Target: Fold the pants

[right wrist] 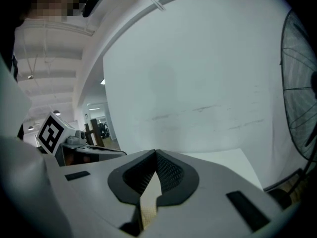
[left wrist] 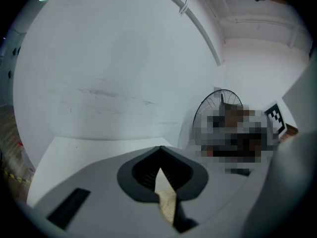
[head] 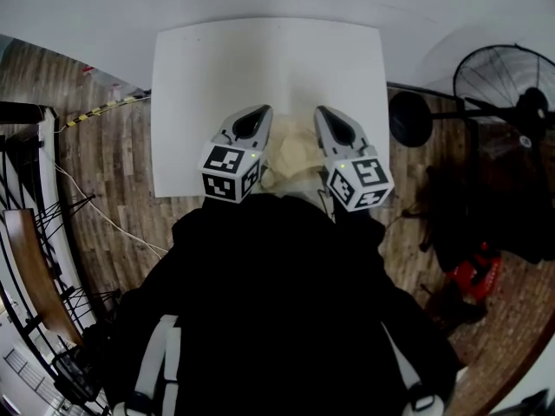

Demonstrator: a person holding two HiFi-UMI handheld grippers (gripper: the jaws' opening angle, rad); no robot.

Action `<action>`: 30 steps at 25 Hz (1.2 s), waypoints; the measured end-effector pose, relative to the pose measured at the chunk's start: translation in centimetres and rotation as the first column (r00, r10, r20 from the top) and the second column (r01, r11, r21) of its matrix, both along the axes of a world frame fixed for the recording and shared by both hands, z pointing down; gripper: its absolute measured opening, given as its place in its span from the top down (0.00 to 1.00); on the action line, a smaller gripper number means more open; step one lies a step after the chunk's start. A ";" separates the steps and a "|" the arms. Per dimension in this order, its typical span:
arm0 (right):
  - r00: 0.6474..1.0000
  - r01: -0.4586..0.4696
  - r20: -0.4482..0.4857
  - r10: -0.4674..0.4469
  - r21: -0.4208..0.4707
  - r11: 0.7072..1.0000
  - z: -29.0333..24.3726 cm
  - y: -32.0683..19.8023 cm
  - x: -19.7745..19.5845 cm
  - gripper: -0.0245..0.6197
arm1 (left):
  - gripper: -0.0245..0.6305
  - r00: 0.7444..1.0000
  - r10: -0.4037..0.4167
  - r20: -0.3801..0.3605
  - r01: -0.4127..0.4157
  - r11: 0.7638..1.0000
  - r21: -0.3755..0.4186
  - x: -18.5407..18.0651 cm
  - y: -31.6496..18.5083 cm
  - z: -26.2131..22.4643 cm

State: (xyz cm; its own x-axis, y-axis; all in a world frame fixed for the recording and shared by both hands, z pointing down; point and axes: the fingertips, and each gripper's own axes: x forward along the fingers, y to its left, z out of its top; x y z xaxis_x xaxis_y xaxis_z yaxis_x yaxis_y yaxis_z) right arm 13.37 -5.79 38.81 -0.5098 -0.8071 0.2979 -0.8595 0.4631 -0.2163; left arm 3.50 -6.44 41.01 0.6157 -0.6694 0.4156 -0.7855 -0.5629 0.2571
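The pants [head: 293, 150] are pale beige cloth, bunched between my two grippers at the near edge of the white table [head: 260, 59]. My left gripper [head: 262, 109] is shut, and a thin strip of the cloth [left wrist: 166, 198] is pinched in its jaws [left wrist: 159, 151]. My right gripper [head: 323, 109] is shut too, with a fold of the same cloth [right wrist: 148, 202] caught between its jaws [right wrist: 155, 152]. Both grippers sit side by side, tips pointing away from the person across the table. Most of the pants are hidden behind the grippers and the person's dark top.
A black standing fan [head: 503, 85] and a round black base [head: 409, 118] stand right of the table on the wooden floor. A white wall [left wrist: 114, 73] rises behind the table. Cables [head: 95, 206] run on the floor at the left. Something red [head: 475, 276] lies lower right.
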 end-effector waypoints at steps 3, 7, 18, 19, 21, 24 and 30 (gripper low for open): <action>0.999 -0.036 0.017 0.035 0.037 0.999 -1.2 -0.4 -0.2 0.95 | 0.96 1.000 -0.014 -0.024 0.016 0.998 0.064 -0.4 -0.6 -1.8; 0.998 -0.064 0.030 0.062 0.085 0.994 -2.4 -0.6 -0.3 0.95 | 0.96 0.999 -0.035 -0.036 0.040 0.989 0.140 -0.8 -1.0 -3.6; 0.995 -0.090 0.051 0.084 0.137 0.986 -4.2 -0.7 -0.6 0.95 | 0.96 0.991 -0.100 -0.088 0.119 0.962 0.246 -2.0 -0.9 -6.5; 0.995 -0.092 0.051 0.086 0.140 0.986 -4.2 -0.7 -0.6 0.95 | 0.96 0.991 -0.103 -0.087 0.122 0.960 0.253 -2.0 -0.9 -6.5; 0.994 -0.098 0.051 0.092 0.141 0.985 -4.2 -0.6 -0.5 0.95 | 0.96 0.990 -0.108 -0.086 0.127 0.956 0.263 -2.1 -0.8 -6.6; 0.994 -0.103 0.053 0.096 0.147 0.984 -4.3 -0.9 -0.4 0.95 | 0.96 0.989 -0.118 -0.088 0.138 0.952 0.272 -2.4 -0.9 -6.8; 0.994 -0.107 0.055 0.100 0.154 0.982 -4.3 -1.3 -0.4 0.95 | 0.96 0.990 -0.121 -0.073 0.137 0.950 0.282 -2.4 -0.8 -6.5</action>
State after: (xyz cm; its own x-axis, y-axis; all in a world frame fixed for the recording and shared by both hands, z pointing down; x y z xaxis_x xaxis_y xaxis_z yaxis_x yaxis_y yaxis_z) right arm 12.92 -7.07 34.51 -0.4317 -0.8908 0.1416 -0.8952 0.4038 -0.1888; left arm 1.10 -7.20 34.52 0.5322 -0.8305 0.1644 -0.8459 -0.5134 0.1445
